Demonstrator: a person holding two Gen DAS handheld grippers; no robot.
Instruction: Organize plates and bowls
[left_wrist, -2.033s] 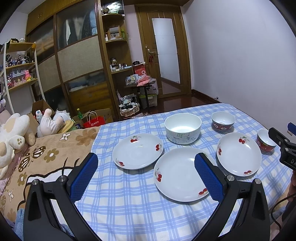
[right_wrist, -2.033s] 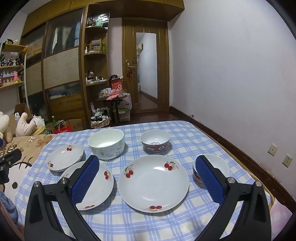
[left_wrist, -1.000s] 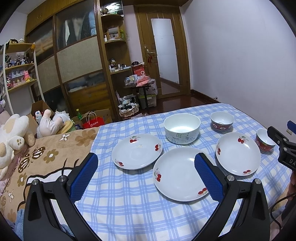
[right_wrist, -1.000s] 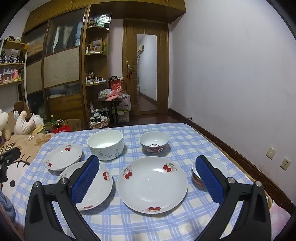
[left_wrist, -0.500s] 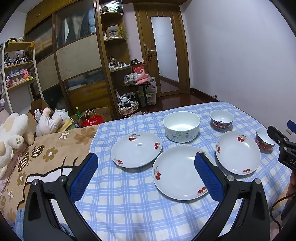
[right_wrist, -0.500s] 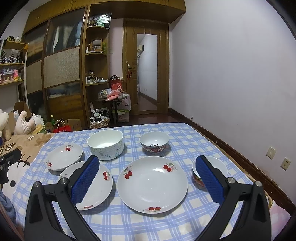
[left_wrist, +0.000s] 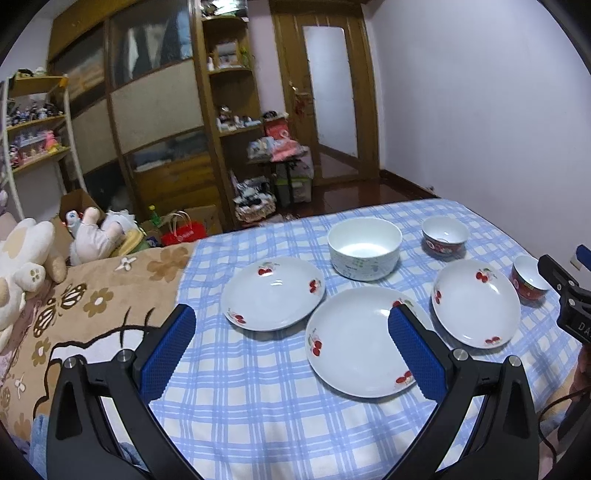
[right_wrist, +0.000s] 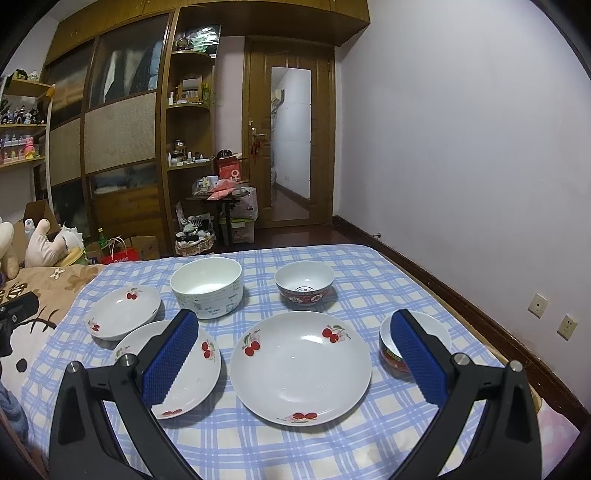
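Nothing shifted since before, both claws (left_wrist: 291, 354) (right_wrist: 295, 360) spread, empty; plates, white bowl (right_wrist: 206, 287) unobstructed ahead

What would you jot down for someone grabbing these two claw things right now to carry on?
Left claw: open, empty, hovering over the near edge of the checked cloth.
Right claw: open, empty, hovering too.
Three cherry plates lie apart: left plate, middle plate, right plate.
Big white bowl and one red-patterned bowl sit behind; another red-patterned bowl sits far right.
Done: nothing stacked.
Left: all gathering of plates and bowls.
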